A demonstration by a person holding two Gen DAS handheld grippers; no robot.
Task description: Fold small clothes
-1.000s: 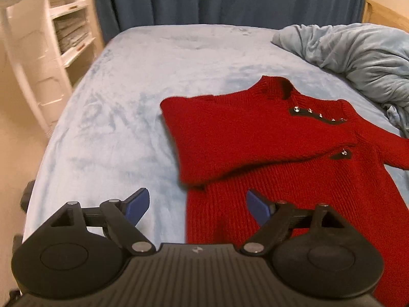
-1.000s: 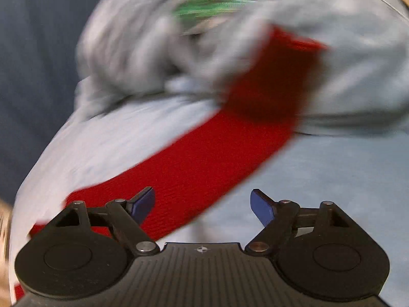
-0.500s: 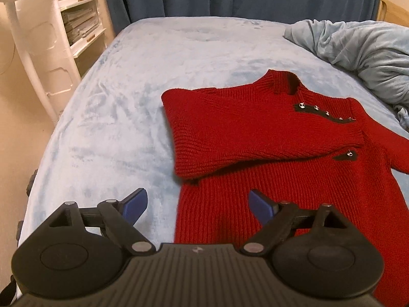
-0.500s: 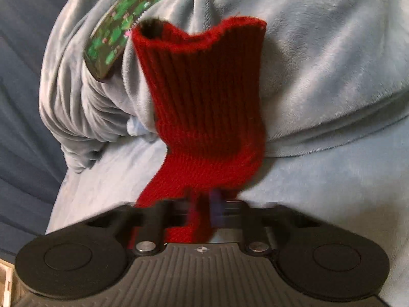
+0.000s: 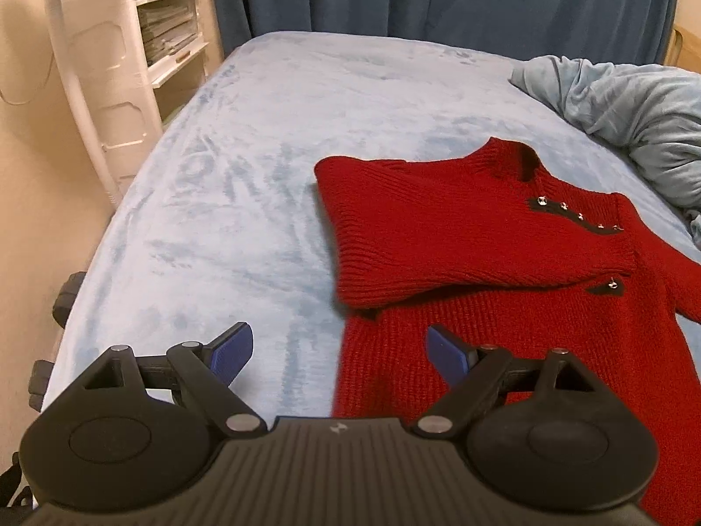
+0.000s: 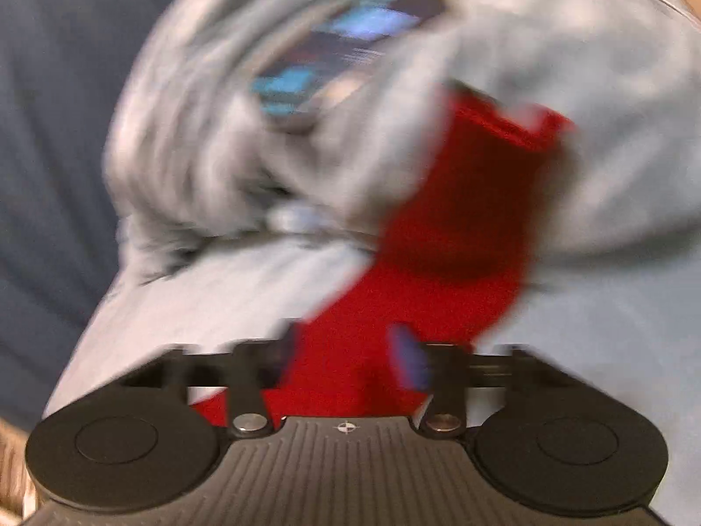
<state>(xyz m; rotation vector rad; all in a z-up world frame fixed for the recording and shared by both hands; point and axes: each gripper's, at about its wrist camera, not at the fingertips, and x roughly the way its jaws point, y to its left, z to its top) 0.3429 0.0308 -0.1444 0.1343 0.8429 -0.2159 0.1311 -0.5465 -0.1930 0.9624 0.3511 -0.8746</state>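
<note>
Red knit sweater (image 5: 504,254) lies flat on the bed (image 5: 245,166), over a pale blue fleece cover; one sleeve is folded across the chest, its cuff ending beside a strip of small metal snaps near the collar. Left hand-held gripper (image 5: 339,348) hovers over the sweater's lower edge with jaws spread wide, nothing between the blue pads. Crumpled blue blanket (image 5: 626,105) heaped at the far right of the bed; white shelf unit (image 5: 171,30) and fan stand (image 5: 83,101) to the left, dark blue curtain (image 5: 438,0) behind. Right view is heavily blurred: the other sleeve (image 6: 442,236) runs up onto the blanket (image 6: 591,101). Right hand-held gripper (image 6: 346,355) has just been opening; its jaws stand apart with the red sleeve between them, not pressed. A dark patterned item (image 6: 346,48) sits in the blanket folds, too smeared to identify.
</note>
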